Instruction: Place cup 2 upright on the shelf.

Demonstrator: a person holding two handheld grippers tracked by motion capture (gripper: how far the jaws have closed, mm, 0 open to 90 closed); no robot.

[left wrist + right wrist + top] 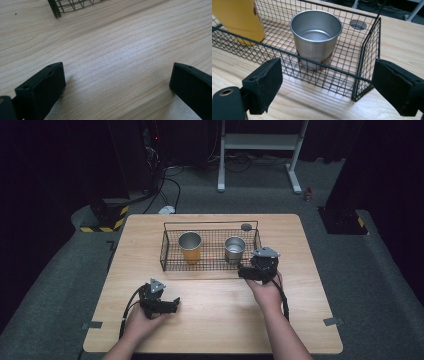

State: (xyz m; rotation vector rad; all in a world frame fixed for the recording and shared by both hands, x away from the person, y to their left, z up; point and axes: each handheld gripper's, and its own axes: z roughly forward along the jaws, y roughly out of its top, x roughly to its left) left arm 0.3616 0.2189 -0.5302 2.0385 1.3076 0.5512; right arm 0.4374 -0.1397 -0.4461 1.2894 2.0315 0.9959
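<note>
A black wire basket (211, 266) stands on the wooden table (215, 320) toward its far side. Inside it stand a yellow cup (190, 247) at the left and a silver metal cup (234, 249) at the right, both upright. My right gripper (246, 272) is open, just in front of the basket's right front corner; its view looks over the basket's front rail (317, 63) at the silver cup (315, 37), with the yellow cup (239, 20) at the left. My left gripper (171, 305) is open low over bare wood (120, 65), with a basket corner (56, 10) far off.
A round grey grommet (246, 226) sits in the tabletop behind the basket. Beyond the table stand a white frame (260, 145) and cables on dark carpet, with a hazard-striped base (107, 222) at the far left. Bare wood lies between the grippers.
</note>
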